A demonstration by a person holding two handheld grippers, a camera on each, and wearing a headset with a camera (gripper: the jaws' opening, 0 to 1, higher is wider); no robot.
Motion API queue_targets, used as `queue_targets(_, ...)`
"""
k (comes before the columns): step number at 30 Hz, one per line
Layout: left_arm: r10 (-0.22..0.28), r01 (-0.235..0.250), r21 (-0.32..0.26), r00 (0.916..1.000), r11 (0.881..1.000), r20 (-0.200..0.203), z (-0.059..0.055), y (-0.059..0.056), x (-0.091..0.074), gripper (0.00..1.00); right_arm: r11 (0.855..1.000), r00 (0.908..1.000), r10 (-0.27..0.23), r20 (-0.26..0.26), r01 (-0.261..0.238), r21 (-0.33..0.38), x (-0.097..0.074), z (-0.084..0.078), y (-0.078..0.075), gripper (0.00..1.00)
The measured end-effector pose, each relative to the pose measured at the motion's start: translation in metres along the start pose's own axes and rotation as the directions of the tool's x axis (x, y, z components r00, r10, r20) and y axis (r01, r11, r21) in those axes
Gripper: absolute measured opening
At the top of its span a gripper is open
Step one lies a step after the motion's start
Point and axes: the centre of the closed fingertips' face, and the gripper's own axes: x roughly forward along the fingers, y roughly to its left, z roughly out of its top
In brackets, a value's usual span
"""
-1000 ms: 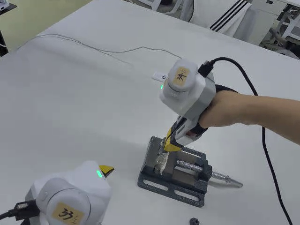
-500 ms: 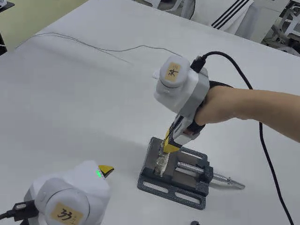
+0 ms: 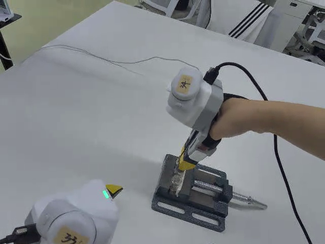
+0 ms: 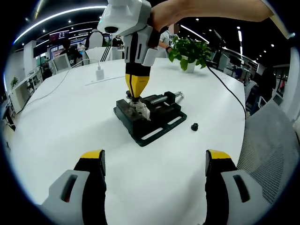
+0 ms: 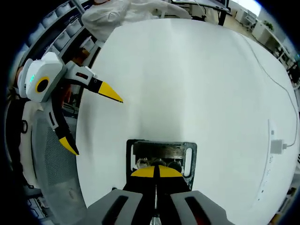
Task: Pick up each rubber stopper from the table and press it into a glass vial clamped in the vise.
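Vial [image 3: 176, 182] in vise [image 3: 189, 210] sits under pressed-together right gripper [image 3: 185, 163]; left gripper [image 4: 154, 155] spread, well clear.

The right hand [image 3: 231, 119] grips the right gripper [image 3: 185, 163] around its handle. The bare forearm [image 3: 289, 124] comes in from the right side of the head view, and the wrist is bent a little downward. This gripper points steeply down with its body tilted to the upper left. Its two yellow-tipped jaws are pressed together, with only a thin line between them in the right gripper view. The left gripper [image 4: 153, 157] is held low and near the person, almost level. Its jaws stand wide apart with nothing between them.
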Motion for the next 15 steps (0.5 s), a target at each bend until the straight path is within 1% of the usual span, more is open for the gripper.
queue_targets(3,0.004,-0.004,0.010,1.0000,1.000,0.004,0.004,0.000,-0.003,0.87,1.000,1.0000,0.003,-0.008,-0.003,0.007,0.000,0.000,0.000,0.00)
queue_targets(4,0.005,-0.005,0.016,1.0000,1.000,0.004,0.006,0.000,-0.003,0.87,1.000,0.9999,0.001,-0.012,-0.001,-0.007,0.000,0.000,0.001,0.00)
queue_targets(6,0.005,-0.006,0.024,1.0000,1.000,0.005,0.009,0.000,-0.004,0.87,1.000,1.0000,-0.004,-0.006,0.004,0.013,-0.001,0.000,0.000,0.00)
queue_targets(8,0.007,-0.007,0.034,1.0000,0.999,0.007,0.014,0.001,-0.004,0.87,1.000,0.9999,-0.009,0.006,0.009,0.015,-0.001,-0.001,0.000,0.00)
queue_targets(12,0.007,-0.007,0.057,0.9999,0.998,0.012,0.022,0.002,-0.004,0.87,0.998,0.9989,-0.005,0.047,0.001,0.066,-0.002,-0.001,-0.001,0.00)
queue_targets(15,0.005,-0.006,0.067,0.9999,0.998,0.015,0.027,0.001,-0.004,0.87,0.997,0.9974,-0.010,0.072,0.005,0.071,-0.002,-0.001,0.001,0.00)
